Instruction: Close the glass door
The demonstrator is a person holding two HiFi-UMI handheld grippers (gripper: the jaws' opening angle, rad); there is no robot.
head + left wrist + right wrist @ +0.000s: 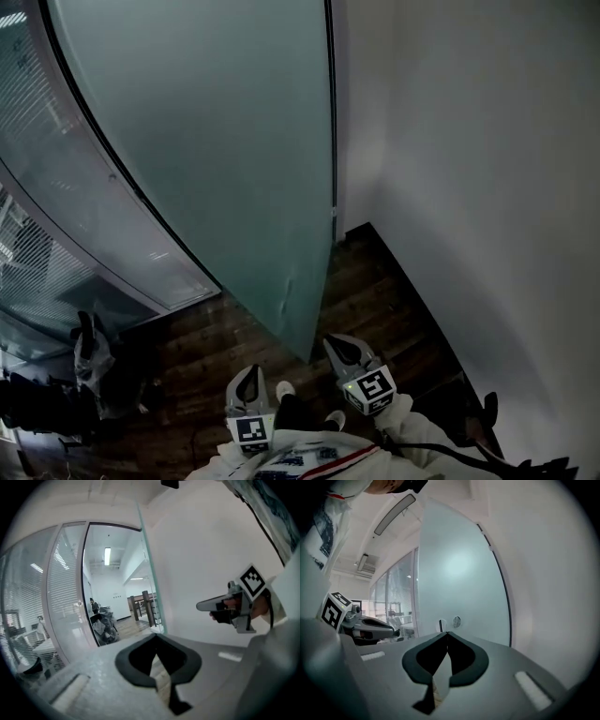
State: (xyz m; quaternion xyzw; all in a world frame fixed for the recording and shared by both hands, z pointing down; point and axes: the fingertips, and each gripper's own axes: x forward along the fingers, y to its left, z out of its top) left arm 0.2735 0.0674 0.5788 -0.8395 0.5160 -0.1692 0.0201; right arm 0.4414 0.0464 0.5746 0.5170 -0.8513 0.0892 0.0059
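Note:
The frosted glass door (216, 141) stands ajar ahead of me, its free edge (307, 352) coming down to the floor between my two grippers. My left gripper (249, 373) is just left of that edge, and my right gripper (336, 342) just right of it, on the wall side. Neither touches the glass. In the left gripper view the left gripper (157, 634) is shut and empty, facing the door's thin edge (146, 569). The right gripper (447, 633) is also shut and empty, facing the door's face (459, 569) below a round lock fitting (456, 621).
A white wall (487, 187) runs close on the right, leaving a narrow strip of dark wood floor (375, 291). A glass partition with blinds (66, 206) curves away on the left. Through the doorway I see a room with tables (140, 604) and a person (93, 605).

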